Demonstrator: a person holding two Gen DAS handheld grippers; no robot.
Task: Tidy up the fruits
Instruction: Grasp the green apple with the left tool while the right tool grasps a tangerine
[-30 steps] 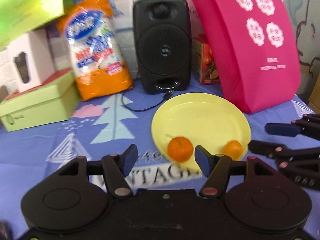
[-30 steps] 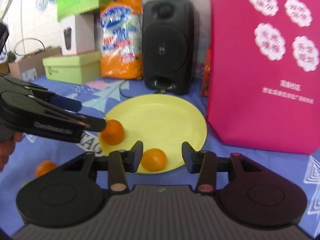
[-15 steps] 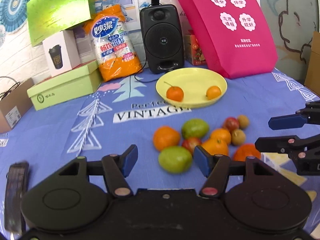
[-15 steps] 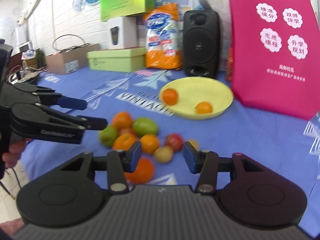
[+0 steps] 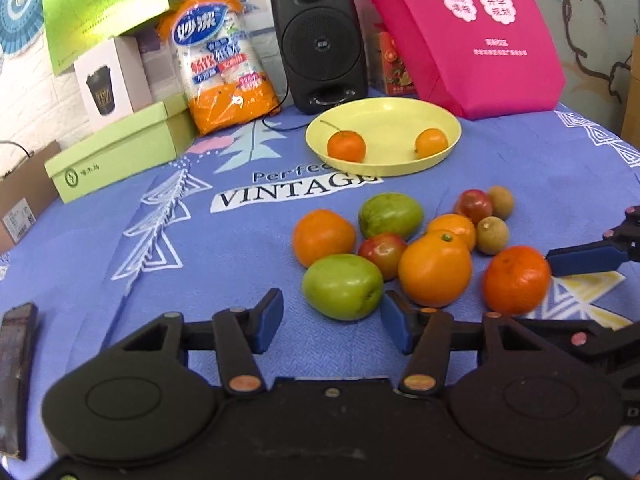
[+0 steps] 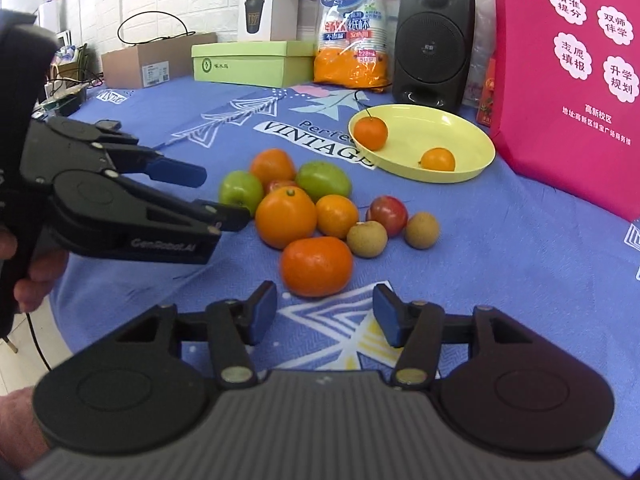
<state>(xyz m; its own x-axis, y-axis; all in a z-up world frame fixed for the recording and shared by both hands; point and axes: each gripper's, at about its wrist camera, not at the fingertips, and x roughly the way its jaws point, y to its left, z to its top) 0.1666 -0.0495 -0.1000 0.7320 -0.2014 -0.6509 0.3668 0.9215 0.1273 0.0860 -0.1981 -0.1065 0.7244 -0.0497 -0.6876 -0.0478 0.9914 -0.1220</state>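
A yellow plate holds two small oranges. Nearer lies a pile of oranges, green apples, red apples and small brown fruits on the blue cloth. My left gripper is low behind a green apple. Its jaws are closing, and the apple sits just ahead of the tips, untouched. My right gripper faces a deep-orange tangerine. Its jaws are opening and nothing is between them. One of its blue fingers shows beside that tangerine.
At the back stand a black speaker, a pink bag, an orange pack of paper cups and a green shoebox. A dark phone lies at the near left. A hand holds the left gripper.
Both grippers have drawn back from the plate to the near pile of fruit and sunk a little. The right jaws stand wider than before and the left jaws narrower.
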